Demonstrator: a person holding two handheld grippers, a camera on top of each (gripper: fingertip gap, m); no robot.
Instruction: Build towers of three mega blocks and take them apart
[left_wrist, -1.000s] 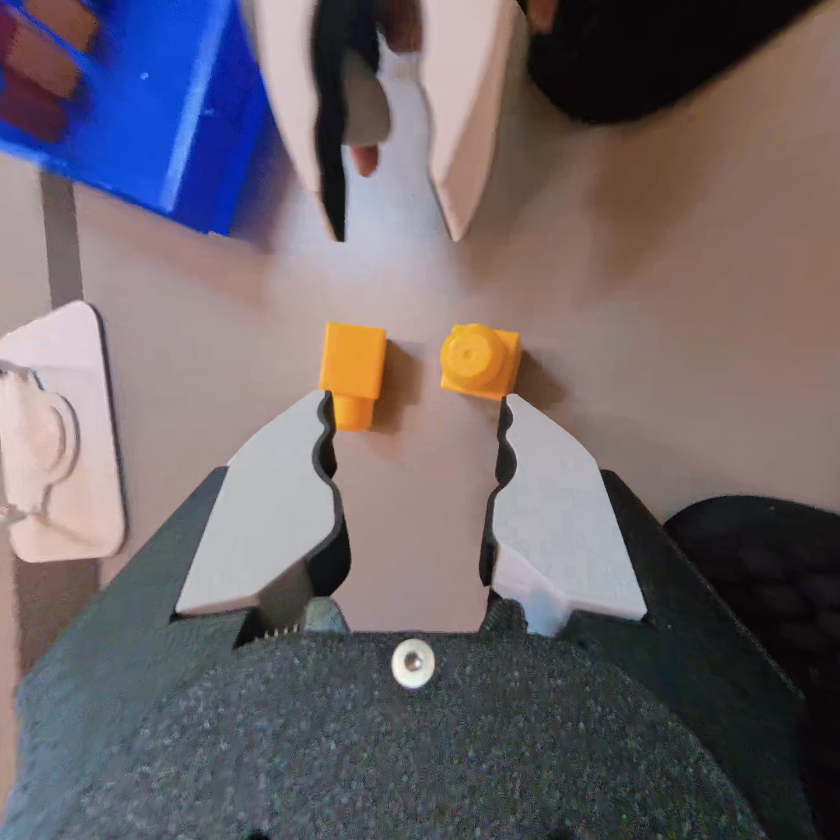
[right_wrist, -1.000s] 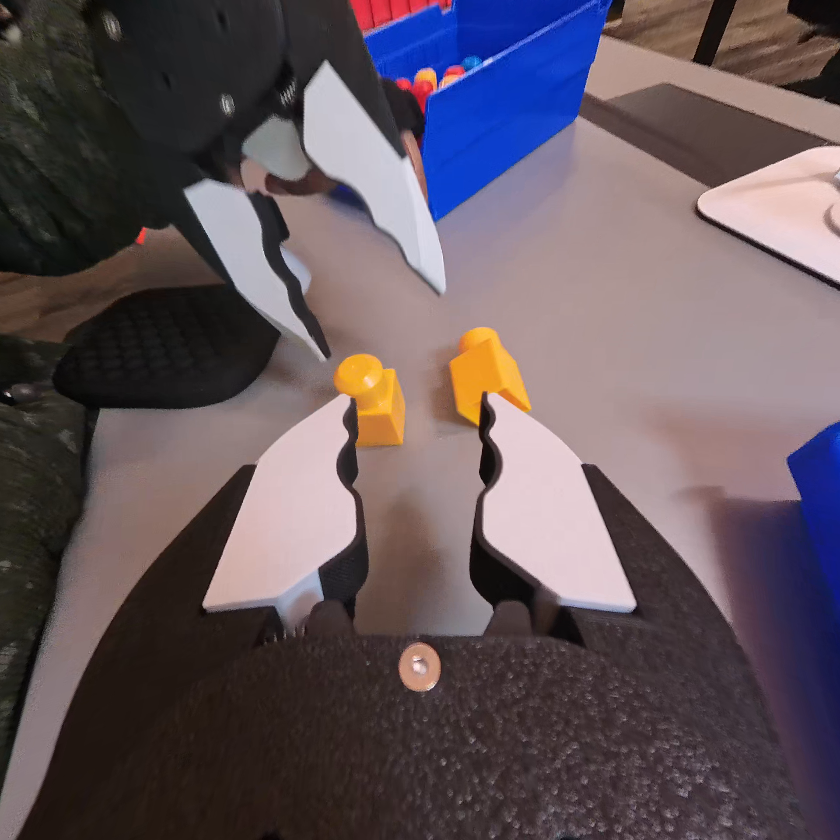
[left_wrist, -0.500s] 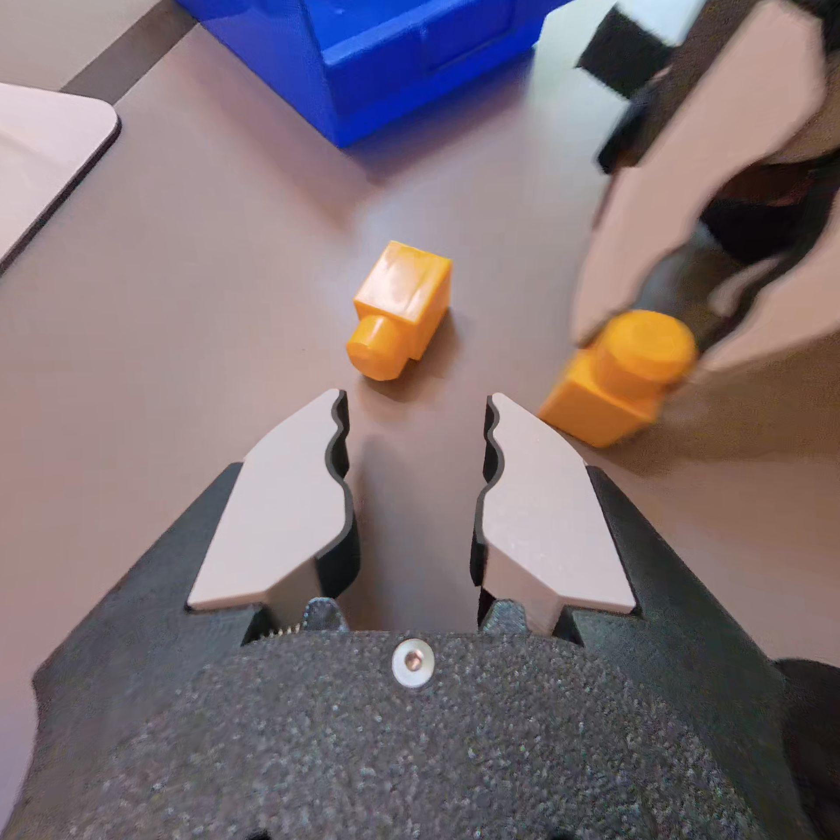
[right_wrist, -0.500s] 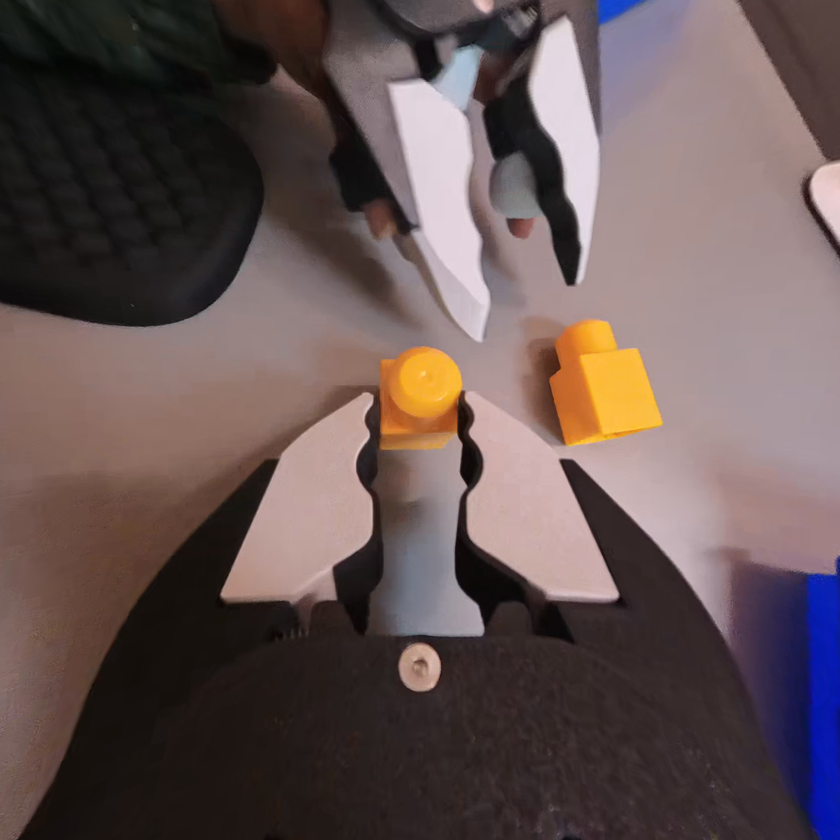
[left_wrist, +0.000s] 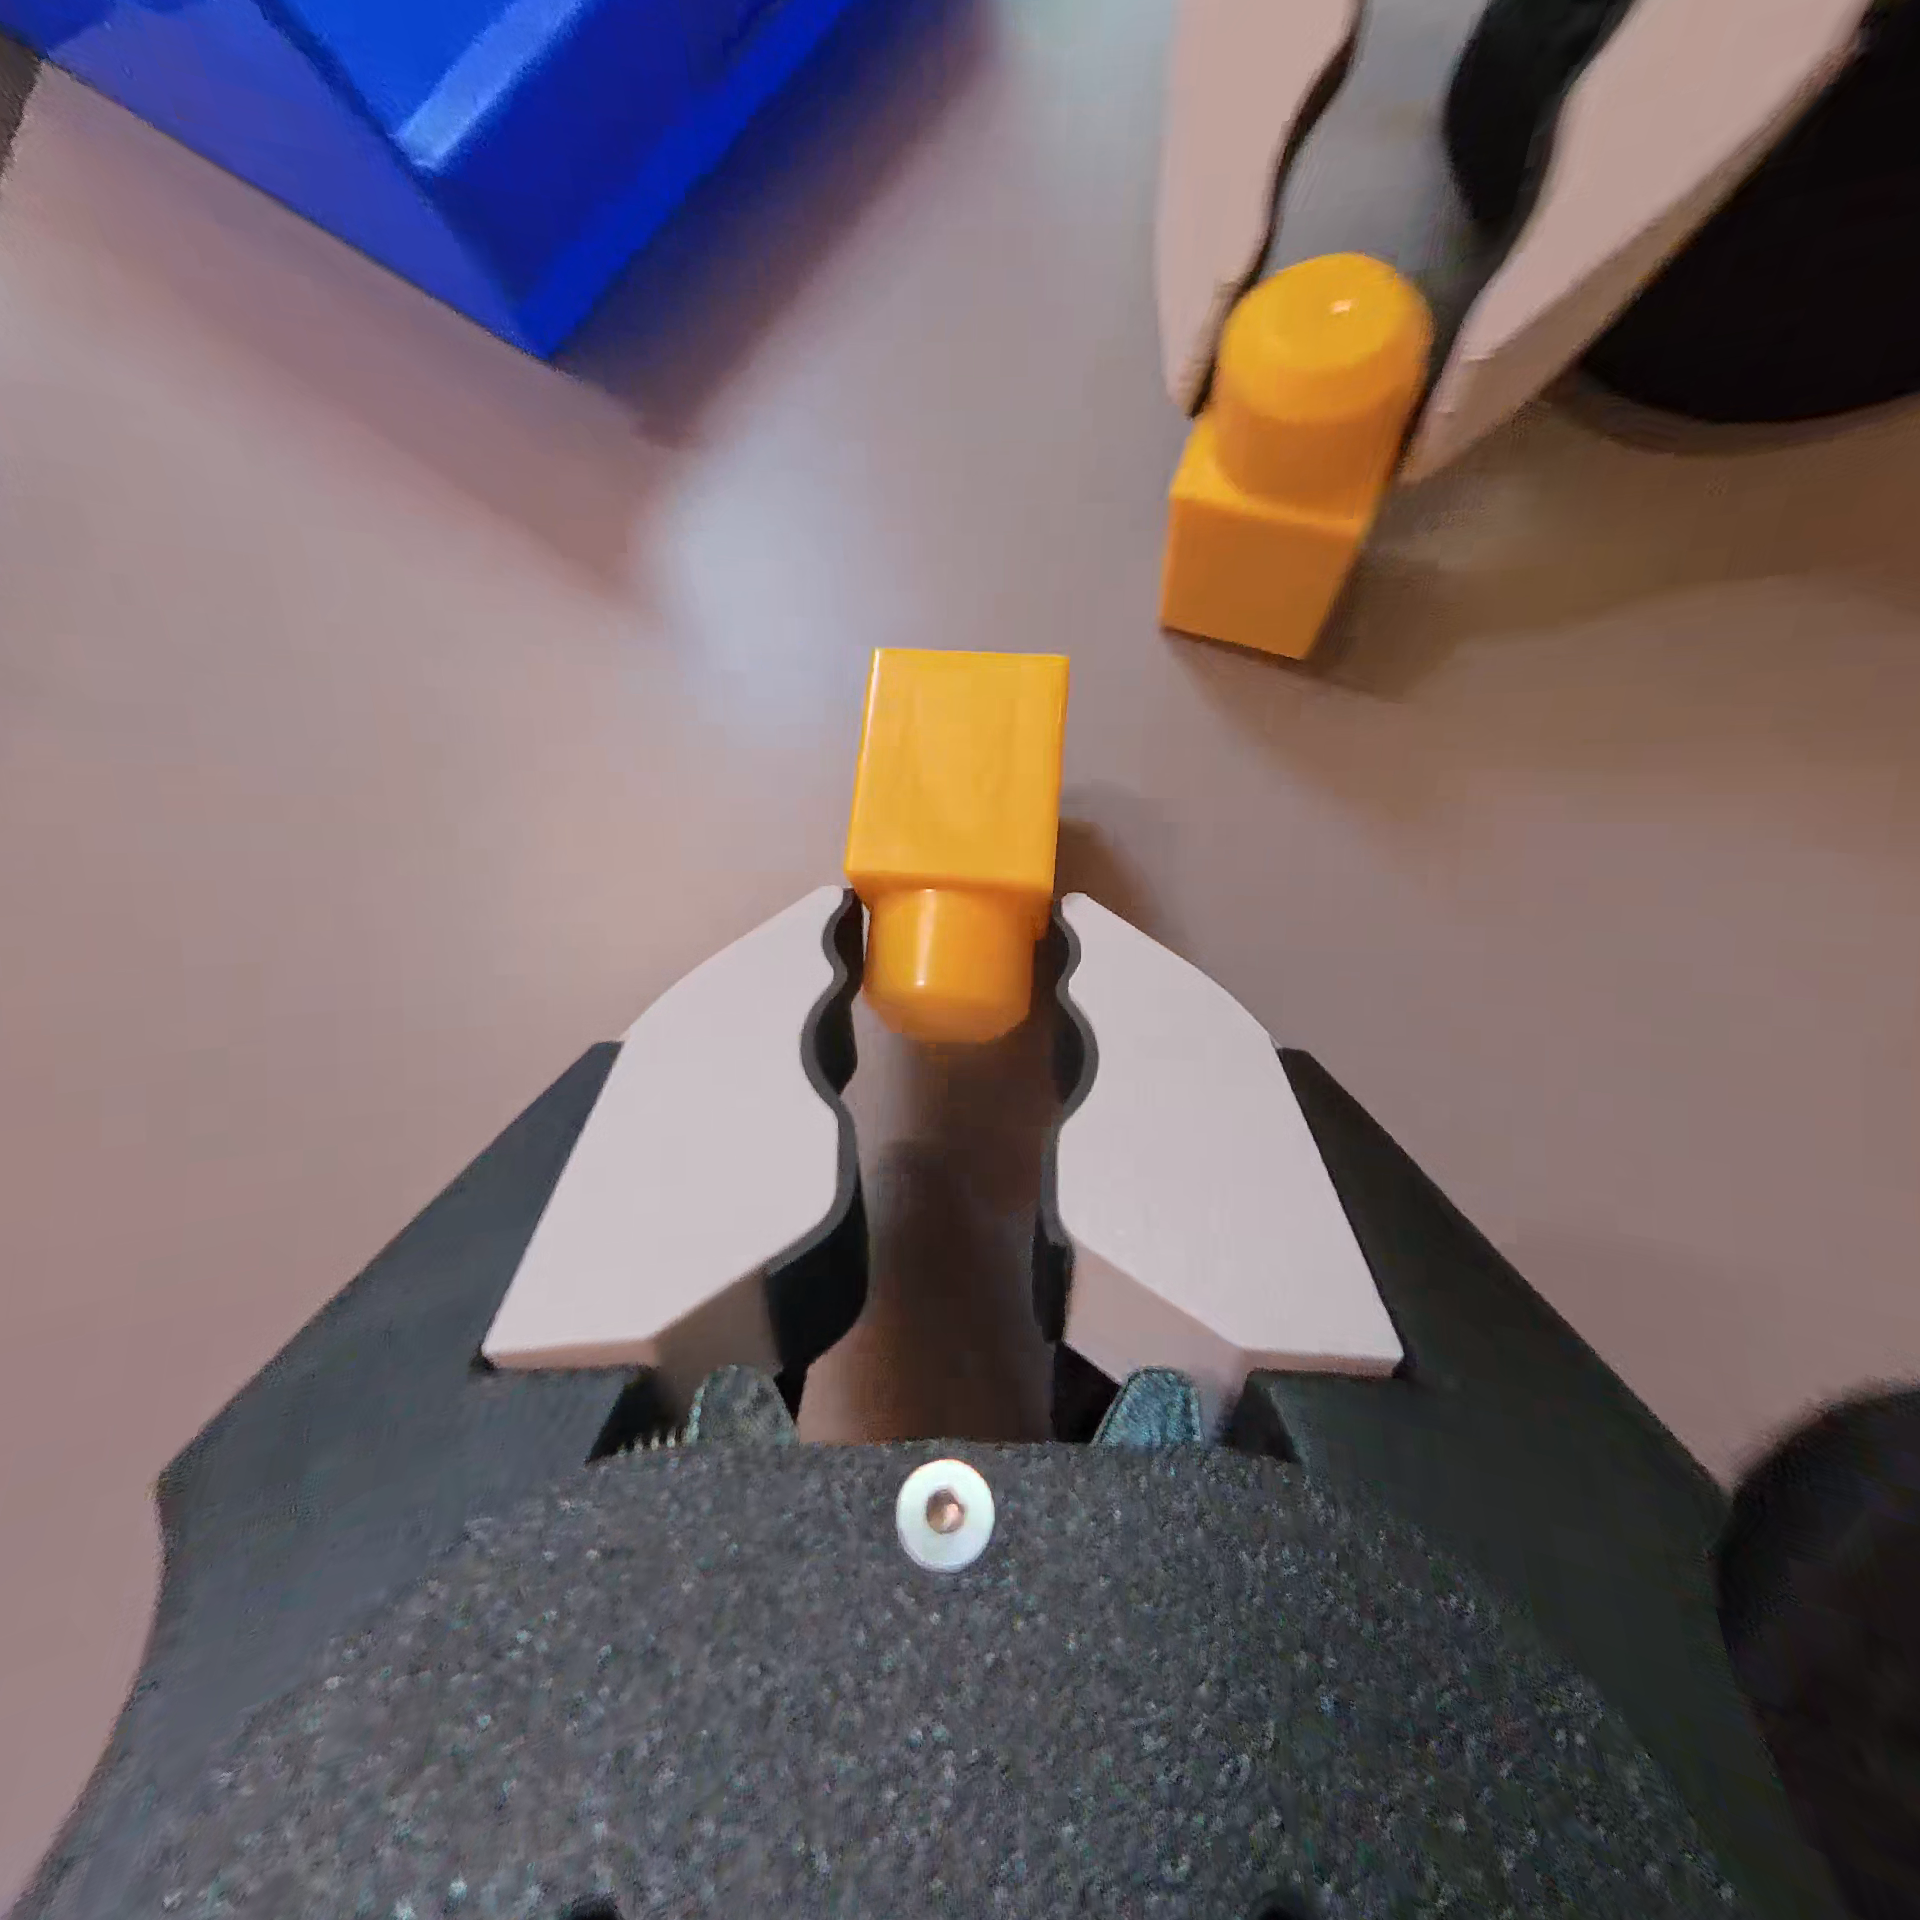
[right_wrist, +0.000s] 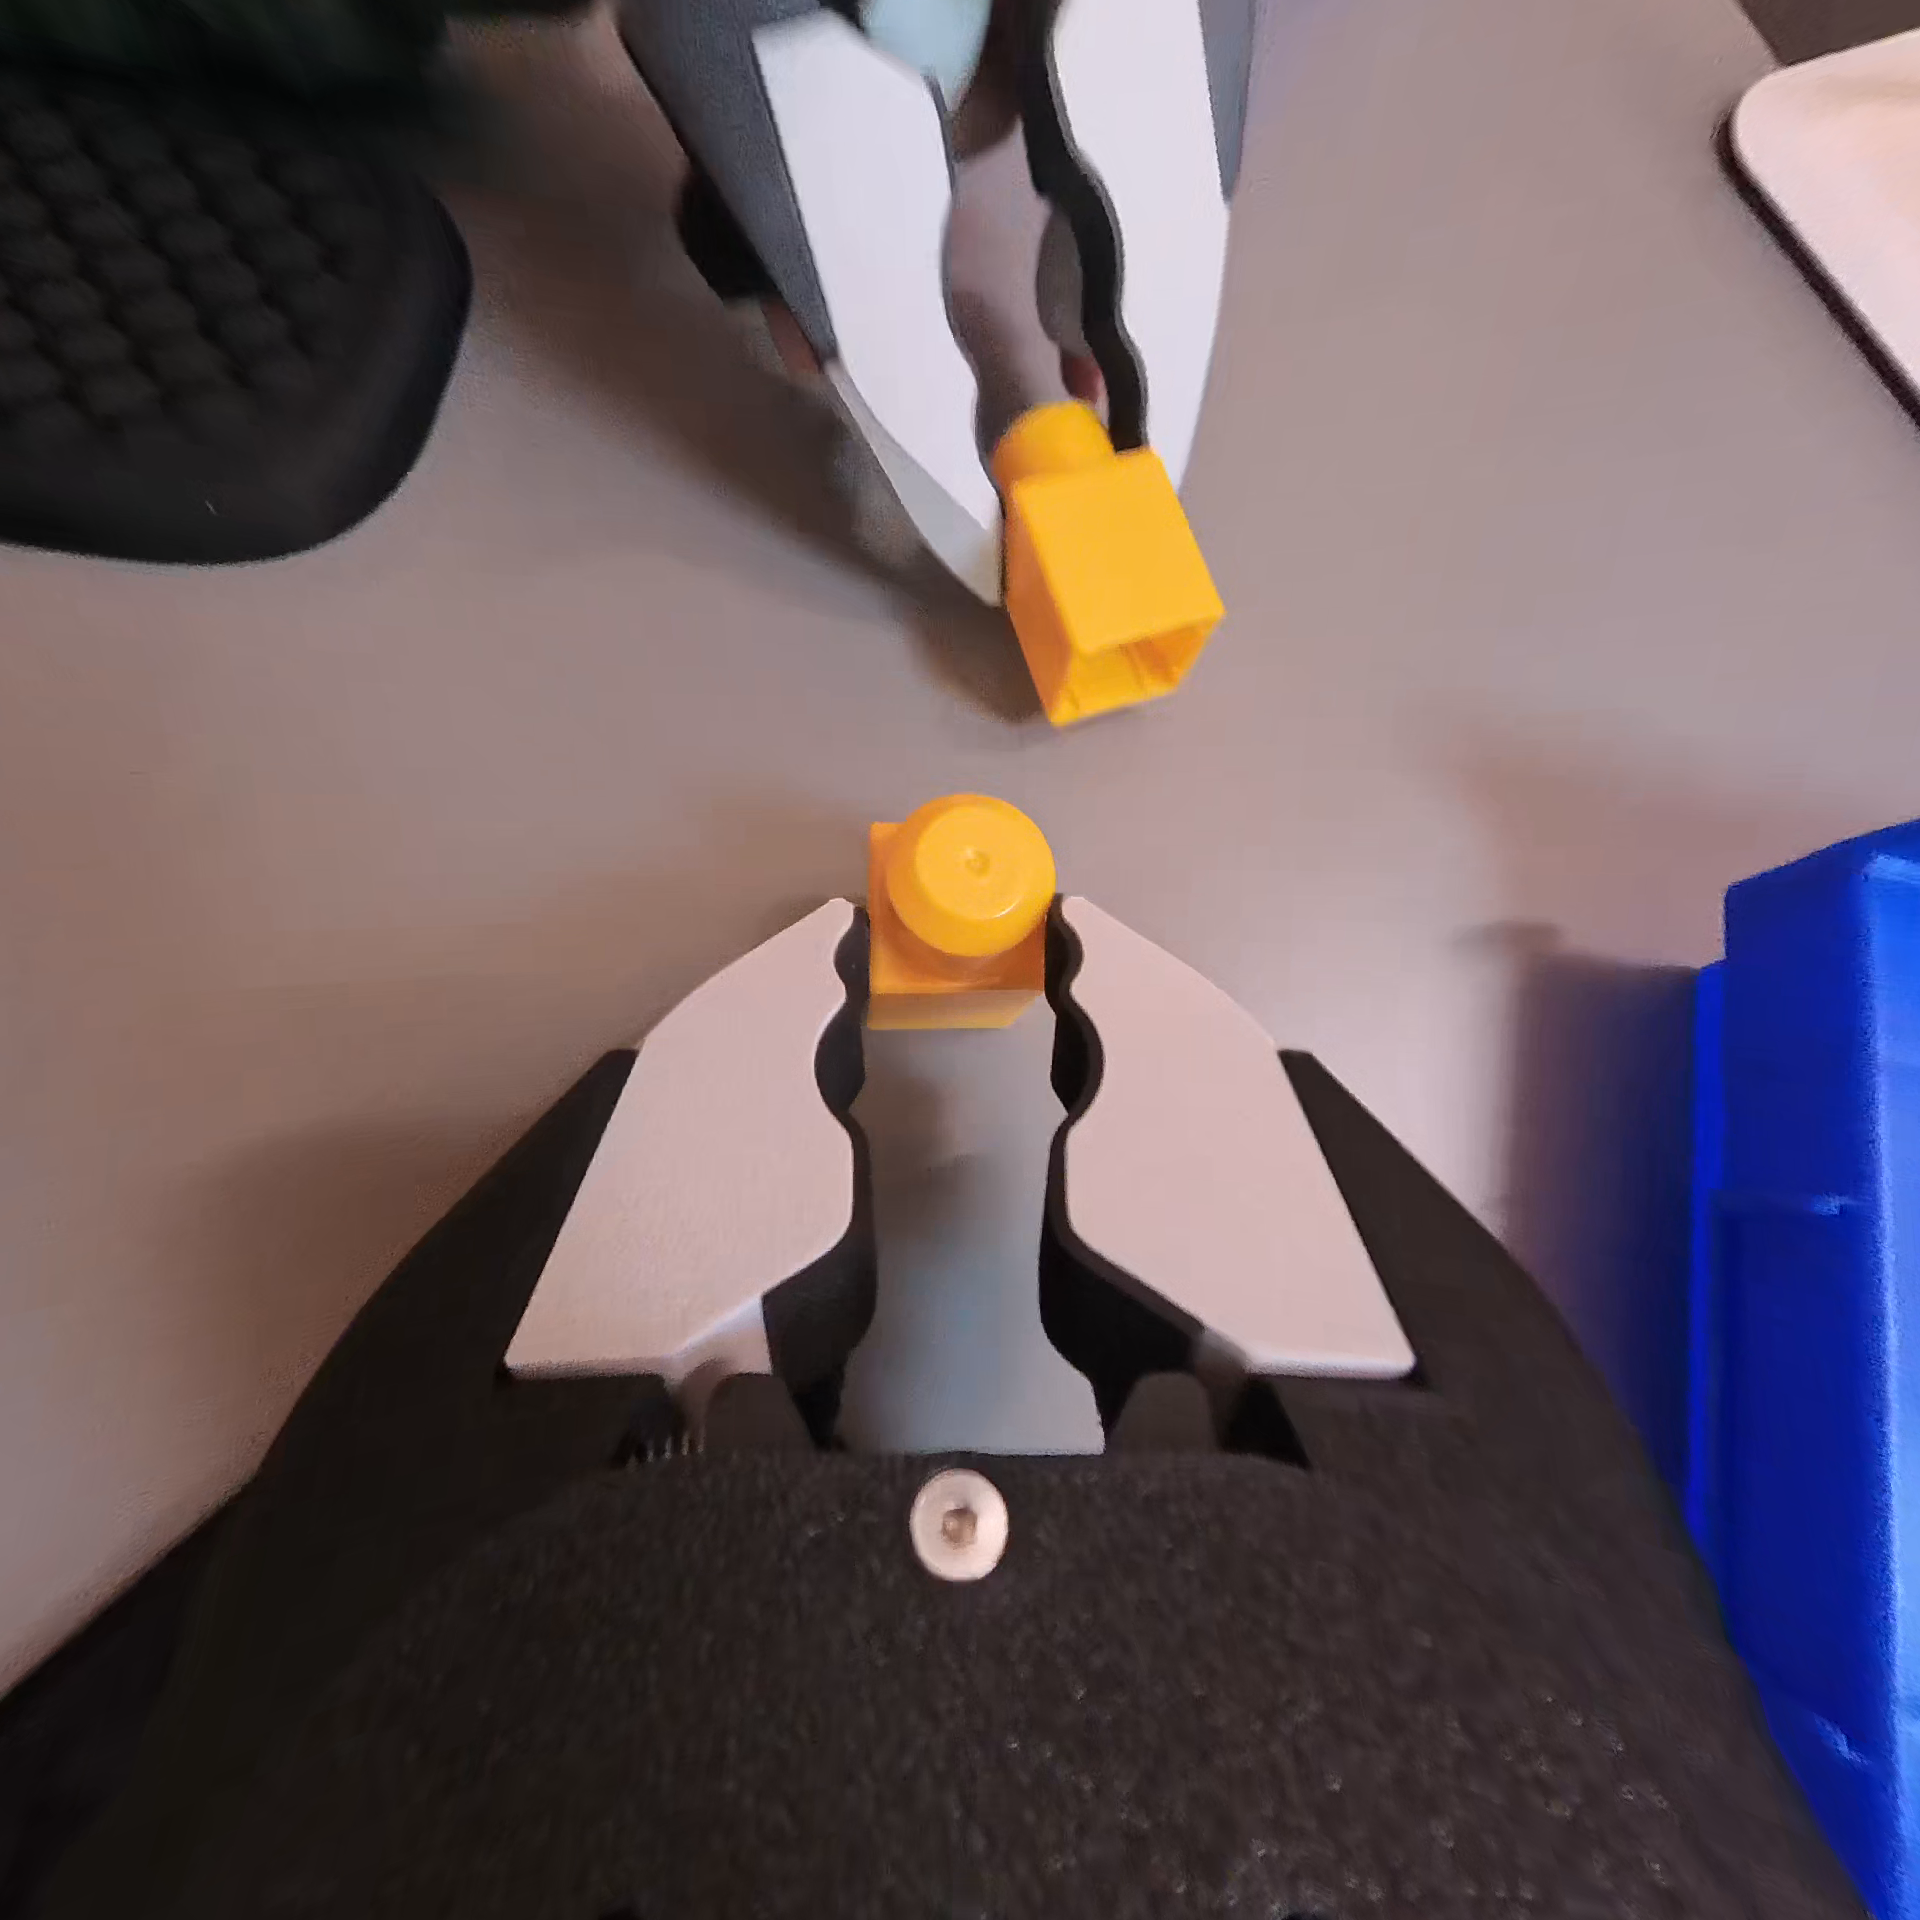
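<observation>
Left wrist view: left gripper (left_wrist: 956, 914) clasps toppled orange block (left_wrist: 956, 800); right gripper (right_wrist: 956, 920) clasps upright block (right_wrist: 961, 914).

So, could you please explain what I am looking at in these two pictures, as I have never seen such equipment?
There is no robot here. A person holds a two-finger gripper in each hand, and each carries a camera looking along its fingers. One picture is from the left gripper, the other from the right gripper; each also shows the other gripper farther off. On the grey table sits a blue bin. The right gripper grips the upright orange block, which stands on the table. The left gripper's fingers flank the stud end of the lying orange block; whether they clamp it I cannot tell.
</observation>
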